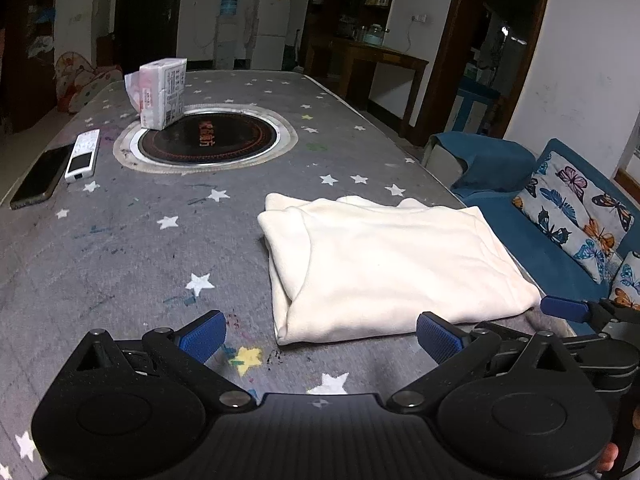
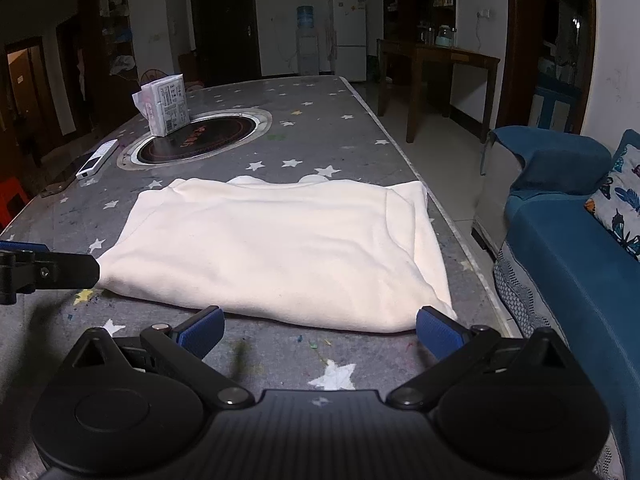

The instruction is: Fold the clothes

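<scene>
**Both grippers spread wide before a folded garment**

Nearest, the left gripper (image 1: 320, 334) and right gripper (image 2: 320, 330) stand with jaws wide apart, holding nothing, just short of the cream garment (image 2: 276, 248). It lies folded flat on the star-patterned tablecloth (image 1: 120, 248), near the table's right edge. Farther off sit a phone (image 1: 42, 176), a remote (image 1: 83, 155), a round inset cooktop (image 1: 208, 136) and a tissue pack (image 1: 162, 92).

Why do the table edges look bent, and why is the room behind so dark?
Left wrist view: the fisheye lens bows the table edges; the cream garment is bright, the far room dim. Right wrist view: same curving, black vignette in the corners, a smeared shadow on the table beside the open right gripper.
</scene>
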Demonstrator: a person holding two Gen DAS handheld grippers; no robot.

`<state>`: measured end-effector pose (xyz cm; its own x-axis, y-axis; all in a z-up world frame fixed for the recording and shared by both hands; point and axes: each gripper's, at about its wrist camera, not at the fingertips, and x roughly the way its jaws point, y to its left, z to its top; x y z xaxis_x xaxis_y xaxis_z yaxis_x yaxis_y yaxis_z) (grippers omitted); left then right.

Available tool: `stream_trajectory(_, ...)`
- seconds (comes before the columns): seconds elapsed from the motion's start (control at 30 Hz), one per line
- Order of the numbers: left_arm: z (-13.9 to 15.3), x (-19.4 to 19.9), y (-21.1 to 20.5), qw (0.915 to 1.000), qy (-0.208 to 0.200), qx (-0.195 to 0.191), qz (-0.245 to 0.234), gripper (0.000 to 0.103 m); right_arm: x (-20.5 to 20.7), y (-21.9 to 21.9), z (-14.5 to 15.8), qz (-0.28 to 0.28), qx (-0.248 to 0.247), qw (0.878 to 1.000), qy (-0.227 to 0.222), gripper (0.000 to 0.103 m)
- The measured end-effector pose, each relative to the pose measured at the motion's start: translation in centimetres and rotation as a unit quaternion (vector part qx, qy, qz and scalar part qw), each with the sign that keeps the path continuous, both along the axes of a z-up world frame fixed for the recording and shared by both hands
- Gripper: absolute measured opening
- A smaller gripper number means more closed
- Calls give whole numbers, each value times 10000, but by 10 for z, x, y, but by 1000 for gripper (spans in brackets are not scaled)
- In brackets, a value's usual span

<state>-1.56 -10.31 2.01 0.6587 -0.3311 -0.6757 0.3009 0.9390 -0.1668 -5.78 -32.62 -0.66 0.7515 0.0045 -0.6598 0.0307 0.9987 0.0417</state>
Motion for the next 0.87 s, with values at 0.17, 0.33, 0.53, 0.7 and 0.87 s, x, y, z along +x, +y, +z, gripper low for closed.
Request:
stream_trajectory(0.17,2,-5,-6,9999,-38,63,-97,103,-3,-1,0,11,-47,10000,-7,103)
stream_trajectory(0.33,2,-8,-12,9997,-114,158,-119,103,-5,-1,-1,35,-55,10000,-16,103)
stream_trajectory(0.53,1,-9,-15,9996,-141,186,-175,103,-8,1,0,68,-85,9999,-38,103)
stream_trajectory(0.7,3,-10,-15,9996,-150,166,-179,103,-10,1,1,83,-64,9999,-68,103)
stream_trajectory(0.87,4,-8,-14,9996,-170,189,-134,103,-10,3,2,131,-68,9999,-90,103)
